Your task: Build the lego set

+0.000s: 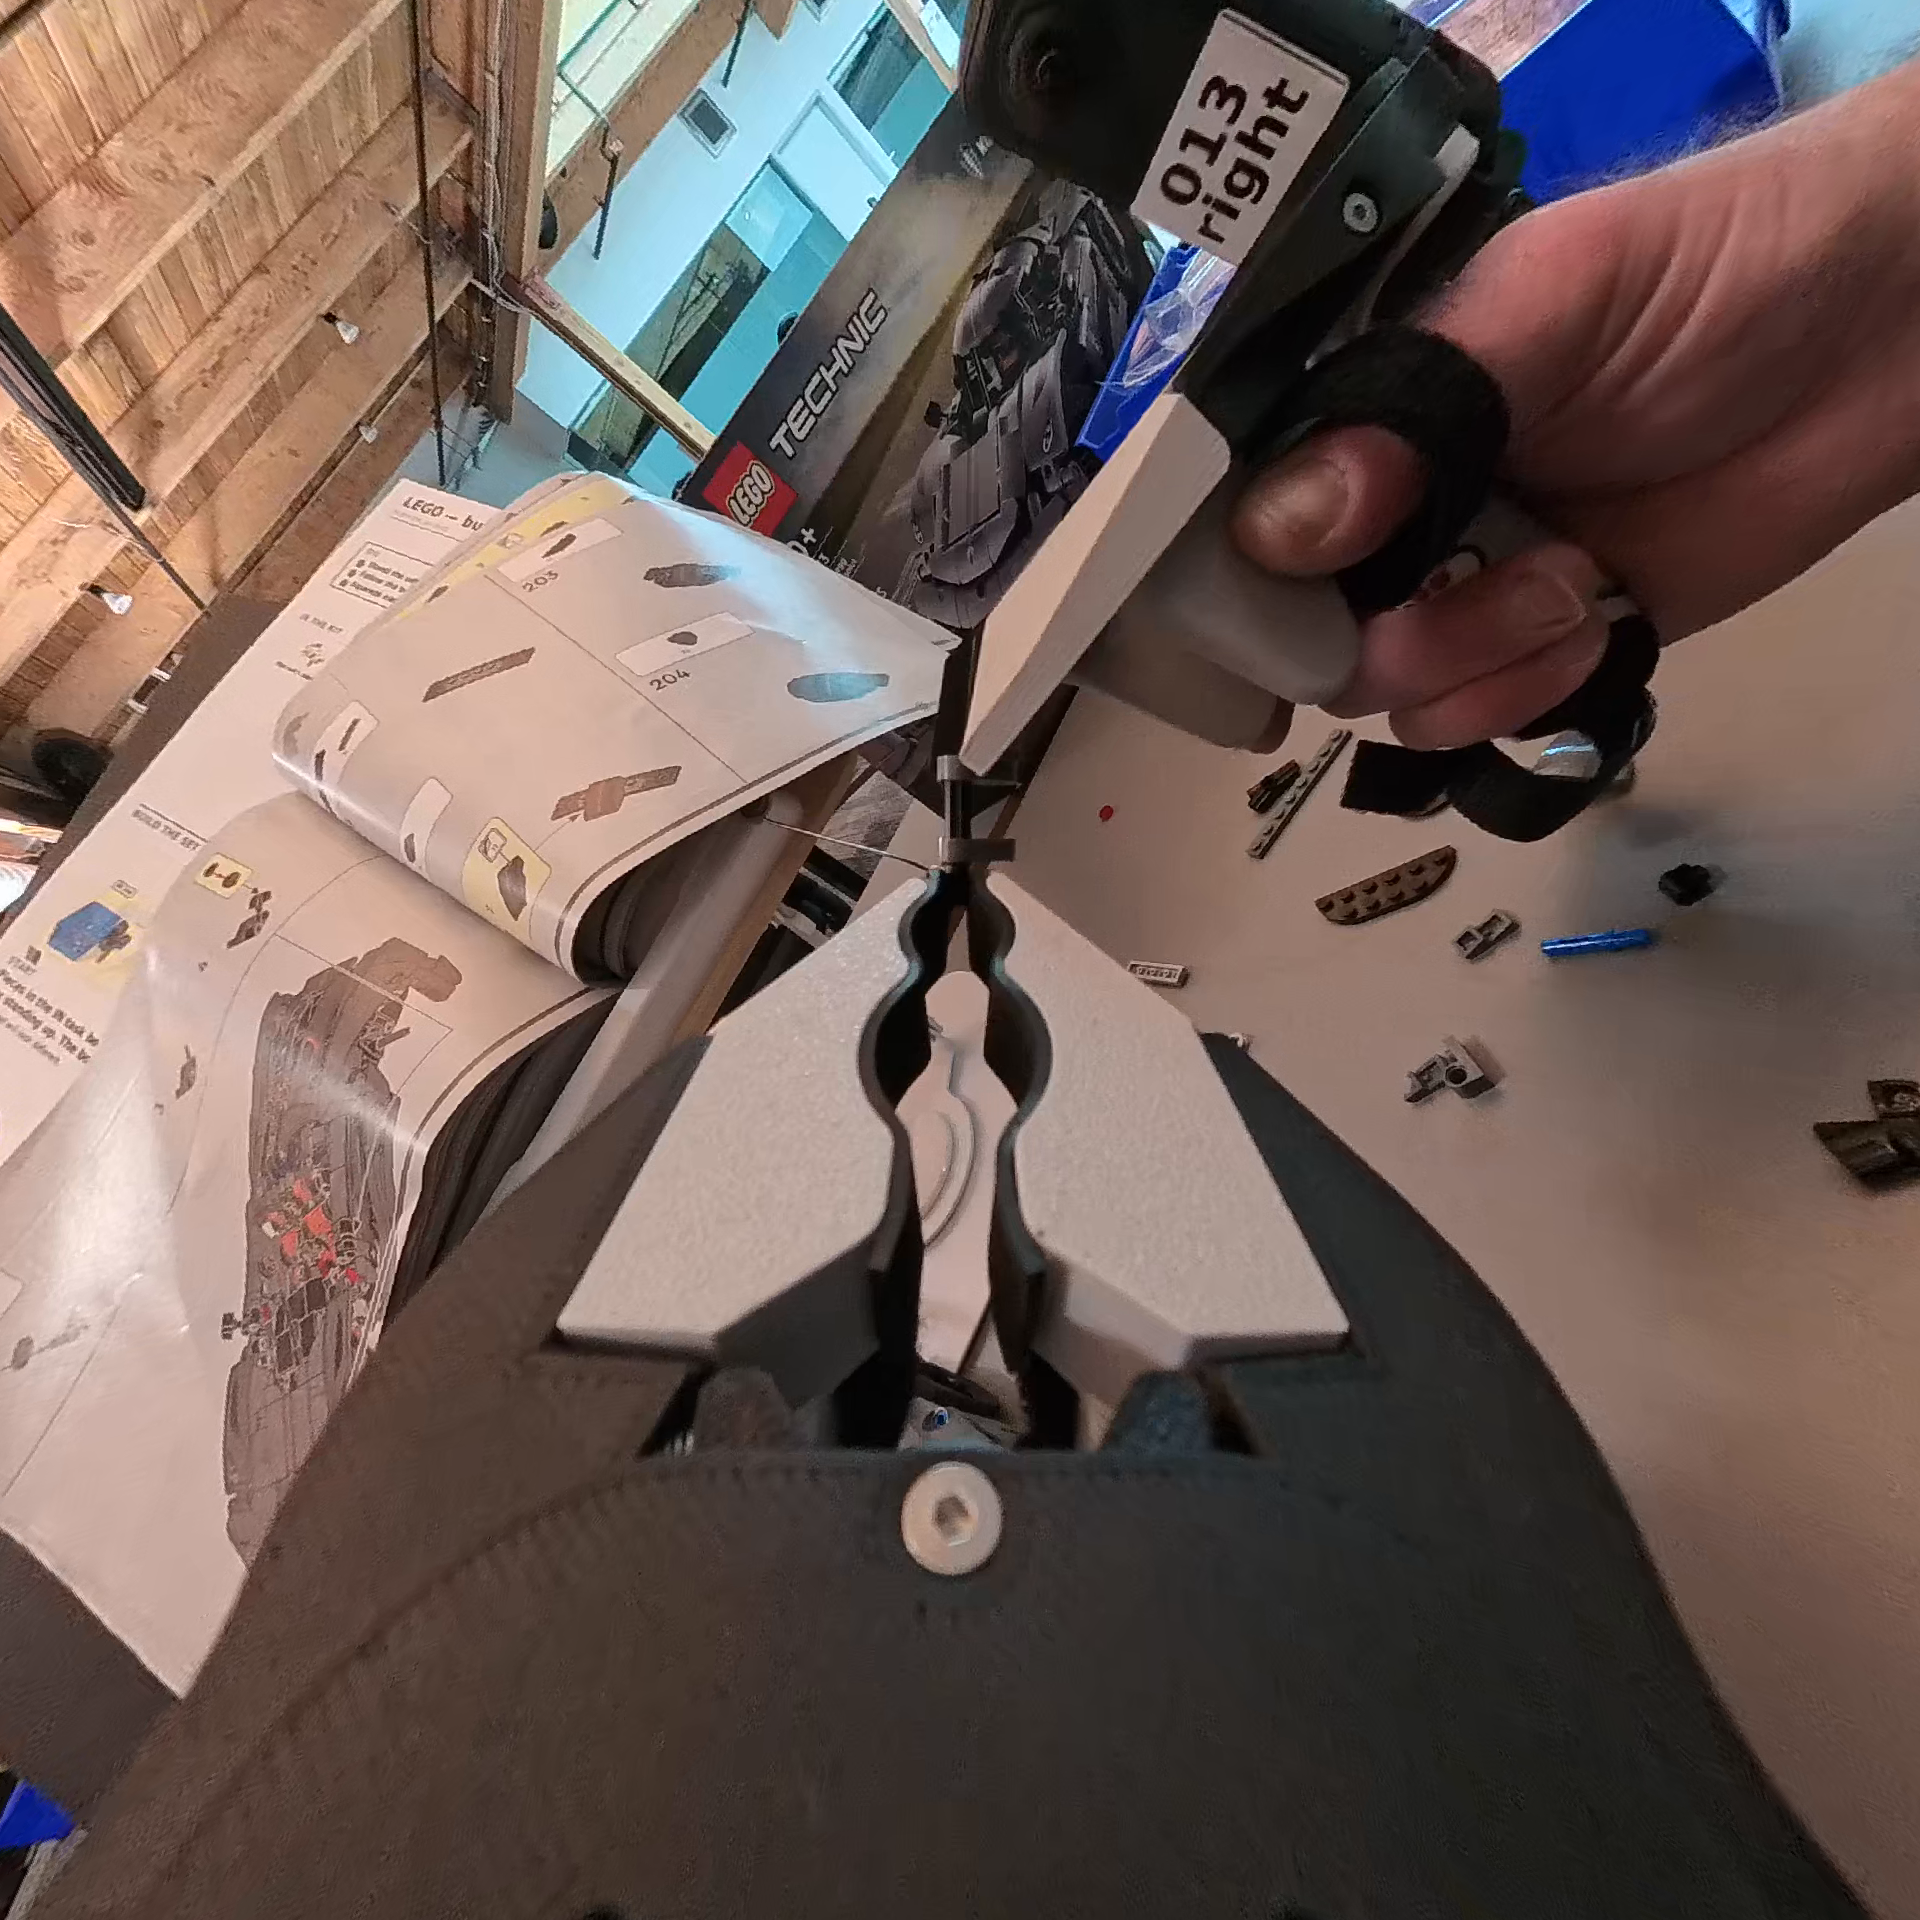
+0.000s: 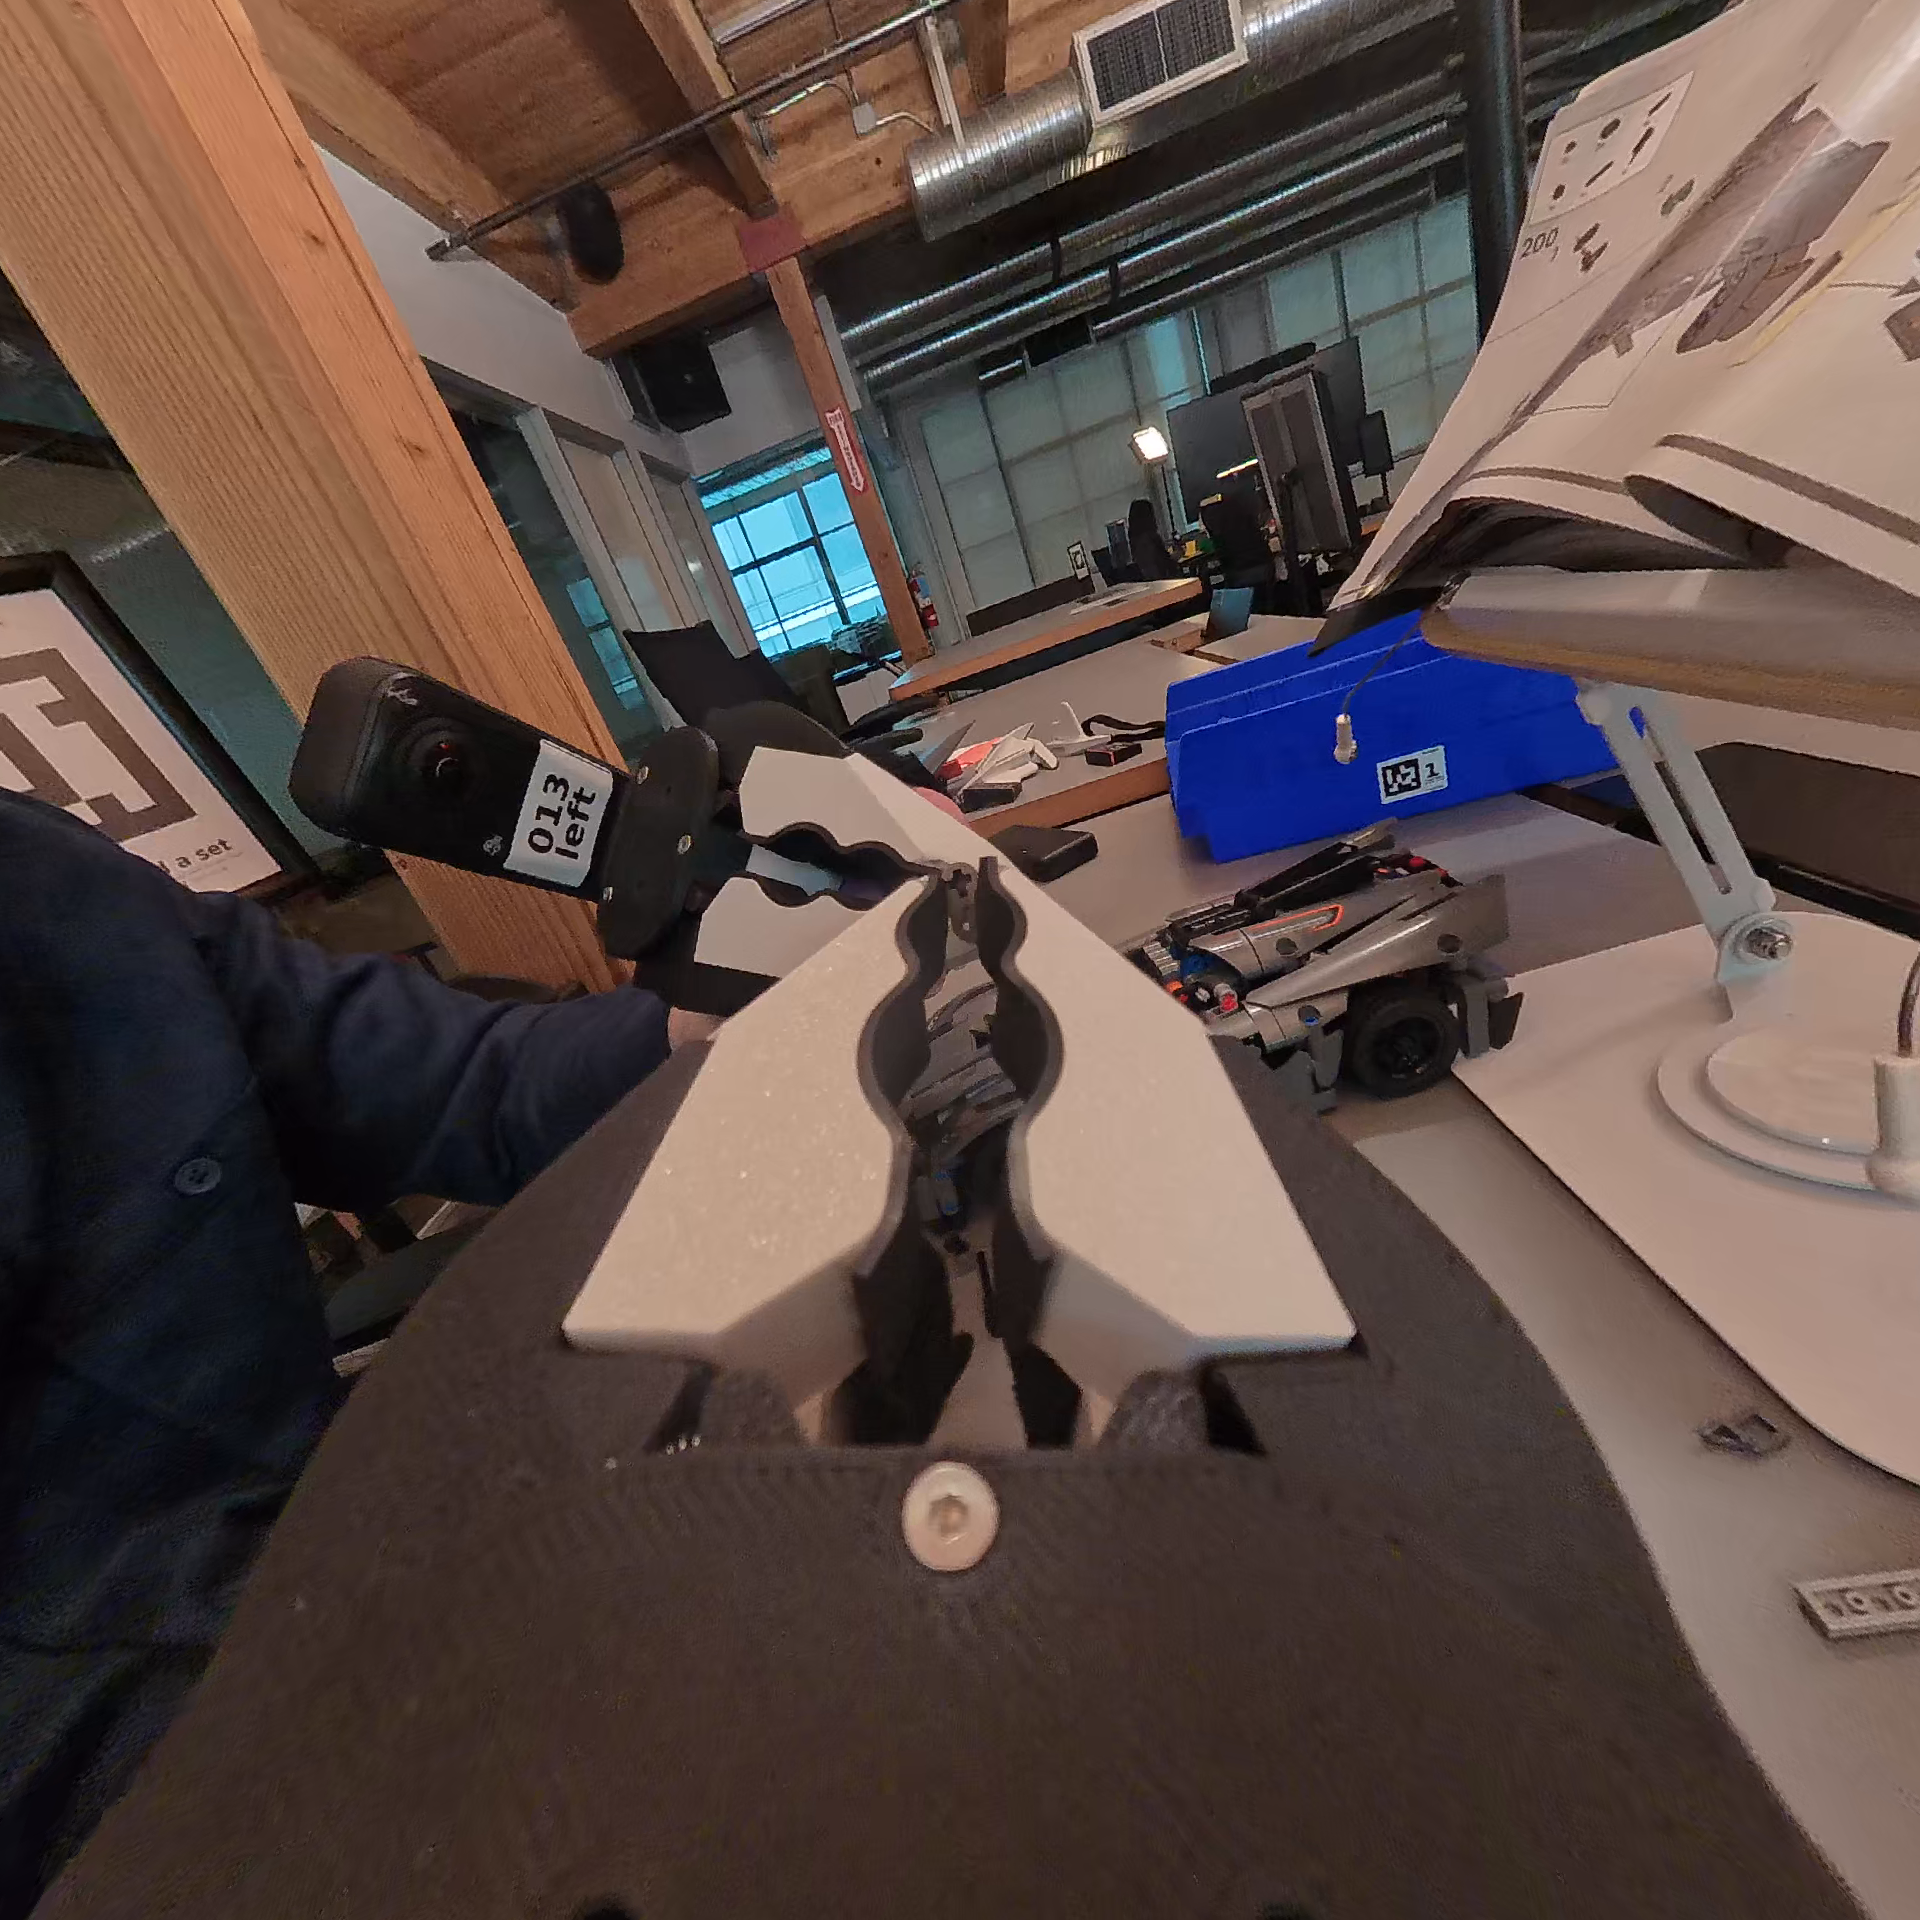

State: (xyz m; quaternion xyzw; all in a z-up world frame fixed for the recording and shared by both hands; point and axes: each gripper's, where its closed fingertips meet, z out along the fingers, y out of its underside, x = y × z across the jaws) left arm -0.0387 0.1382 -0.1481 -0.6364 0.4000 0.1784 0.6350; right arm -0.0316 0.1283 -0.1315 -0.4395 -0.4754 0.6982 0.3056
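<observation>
In the left wrist view, the open instruction booklet [image 1: 582,717] fills the left side, its lower pages cut off. In the centre the left gripper [image 1: 961,883] is closed narrowly on a small dark lego piece [image 1: 971,821], hard to make out. The right gripper [image 1: 966,753] meets it from above; its jaws are hidden here. Loose lego parts [image 1: 1387,883] lie on the worktop [image 1: 1558,1299] at right. In the right wrist view, the right gripper [image 2: 961,878] pinches the same piece, with the lego car [image 2: 1340,977] to the right.
</observation>
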